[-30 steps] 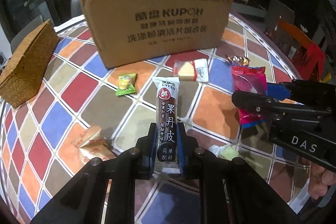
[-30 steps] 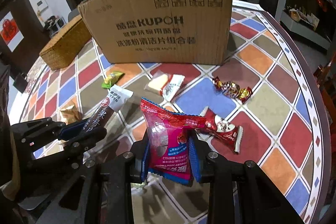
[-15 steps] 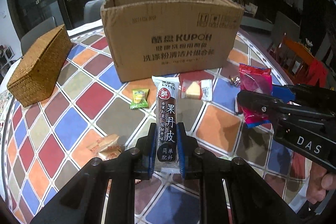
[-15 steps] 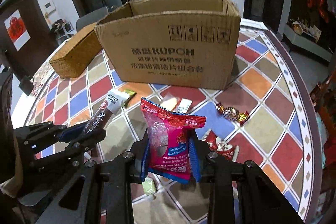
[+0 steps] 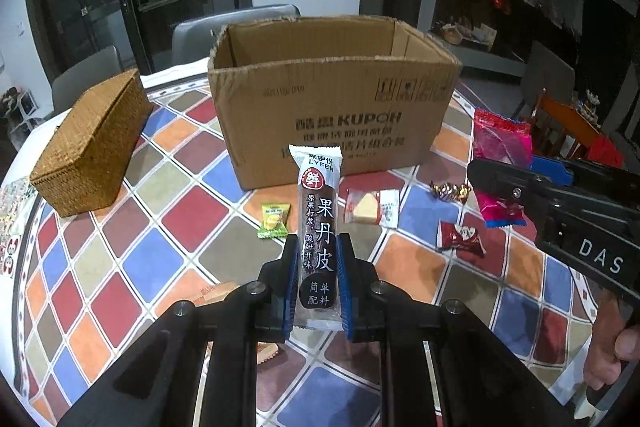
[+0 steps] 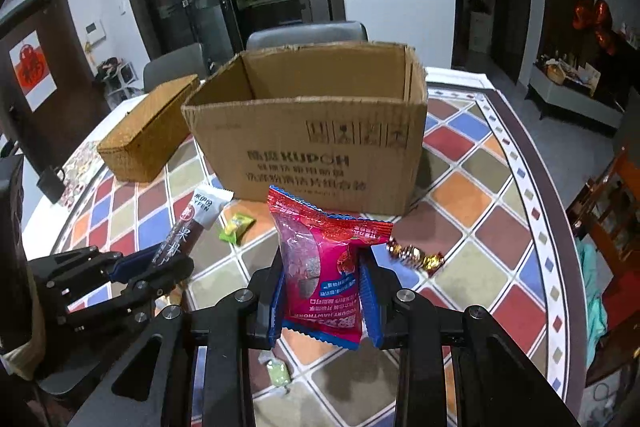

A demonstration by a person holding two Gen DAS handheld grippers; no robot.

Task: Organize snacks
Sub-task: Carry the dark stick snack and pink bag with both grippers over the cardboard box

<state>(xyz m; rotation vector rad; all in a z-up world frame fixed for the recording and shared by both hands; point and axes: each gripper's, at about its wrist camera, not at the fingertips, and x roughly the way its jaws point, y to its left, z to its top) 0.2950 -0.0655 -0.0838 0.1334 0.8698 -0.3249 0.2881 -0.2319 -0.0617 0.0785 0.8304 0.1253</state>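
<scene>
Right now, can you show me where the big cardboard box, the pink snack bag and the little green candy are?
cardboard box (image 5: 332, 115), left wrist view, on its printed front wall.
pink snack bag (image 6: 320, 267), right wrist view, on the middle of the wrapper.
green candy (image 5: 273, 220), left wrist view, on the wrapper's centre.

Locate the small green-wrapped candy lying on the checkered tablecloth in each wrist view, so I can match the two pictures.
Left wrist: the small green-wrapped candy lies left of centre, just left of the long brown-and-white snack bar.
Right wrist: the candy sits left of centre, below the box's left corner.
Shared landmark: the open brown cardboard box stands behind it in both.
</scene>
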